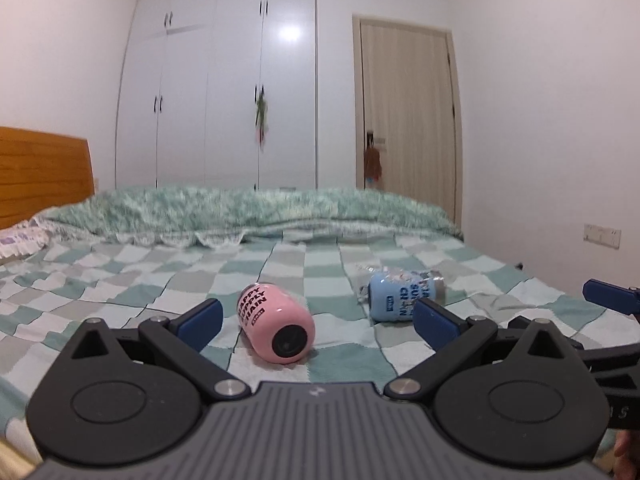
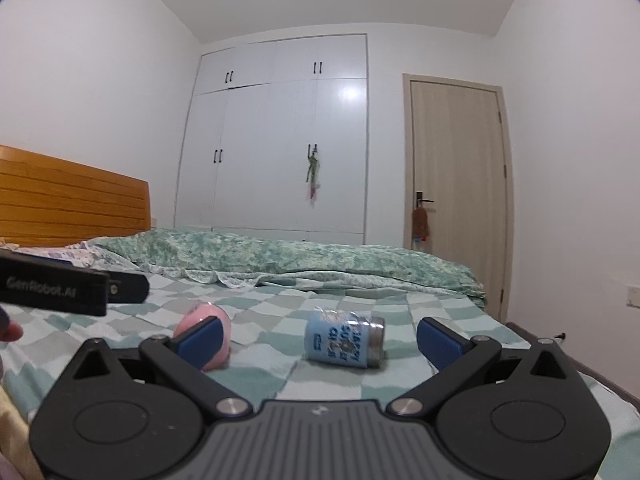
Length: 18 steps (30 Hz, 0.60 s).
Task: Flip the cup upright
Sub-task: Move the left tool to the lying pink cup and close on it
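Observation:
A pink cup (image 1: 276,322) lies on its side on the checked bedsheet, its dark end facing me, just ahead of my open, empty left gripper (image 1: 318,322). A blue cup (image 1: 394,295) with dark lettering lies on its side to the right of it. In the right wrist view the blue cup (image 2: 344,339) lies ahead of my open, empty right gripper (image 2: 320,340), its metal end to the right. The pink cup (image 2: 208,326) is partly hidden behind that gripper's left finger (image 2: 200,340).
A rumpled green quilt (image 1: 256,212) lies across the far side of the bed. A wooden headboard (image 2: 72,196) is at the left, a white wardrobe (image 2: 280,140) and a door (image 2: 456,184) behind. The right gripper's blue finger (image 1: 608,294) shows at the right edge.

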### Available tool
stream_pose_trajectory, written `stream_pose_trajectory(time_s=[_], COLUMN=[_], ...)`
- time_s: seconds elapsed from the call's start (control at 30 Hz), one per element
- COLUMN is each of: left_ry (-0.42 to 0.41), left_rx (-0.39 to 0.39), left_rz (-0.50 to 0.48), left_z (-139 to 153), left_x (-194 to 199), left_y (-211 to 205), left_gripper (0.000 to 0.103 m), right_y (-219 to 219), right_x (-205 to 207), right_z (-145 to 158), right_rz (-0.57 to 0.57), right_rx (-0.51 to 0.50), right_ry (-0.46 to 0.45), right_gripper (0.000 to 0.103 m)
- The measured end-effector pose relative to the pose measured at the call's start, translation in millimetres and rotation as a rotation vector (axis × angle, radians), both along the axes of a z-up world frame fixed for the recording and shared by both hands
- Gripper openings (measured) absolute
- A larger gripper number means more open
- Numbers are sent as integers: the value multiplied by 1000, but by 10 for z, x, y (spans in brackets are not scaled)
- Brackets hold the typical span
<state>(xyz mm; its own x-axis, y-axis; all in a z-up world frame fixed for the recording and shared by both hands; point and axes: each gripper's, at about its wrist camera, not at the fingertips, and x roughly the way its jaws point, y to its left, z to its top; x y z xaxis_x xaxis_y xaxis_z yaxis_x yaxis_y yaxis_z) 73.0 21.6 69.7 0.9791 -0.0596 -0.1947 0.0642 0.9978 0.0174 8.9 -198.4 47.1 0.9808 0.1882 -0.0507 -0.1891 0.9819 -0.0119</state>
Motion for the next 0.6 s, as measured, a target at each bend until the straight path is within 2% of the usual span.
stream_pose_trajectory(time_s=[0.27,0.4,0.6], left_ry=[239,402,560], left_rx=[5,14,-21], left_rz=[38,88,146], left_z=[247,210,38], left_x=[870,1473,2272], left_y=[168,252,373], left_gripper=[103,103,103], right_y=[162,276,388], right_x=[690,1148,1801], right_z=[192,253,166], right_rz=[73,96,114], right_rx=[2,-13,-38], right_ry=[62,116,192], right_gripper=[103,103,103])
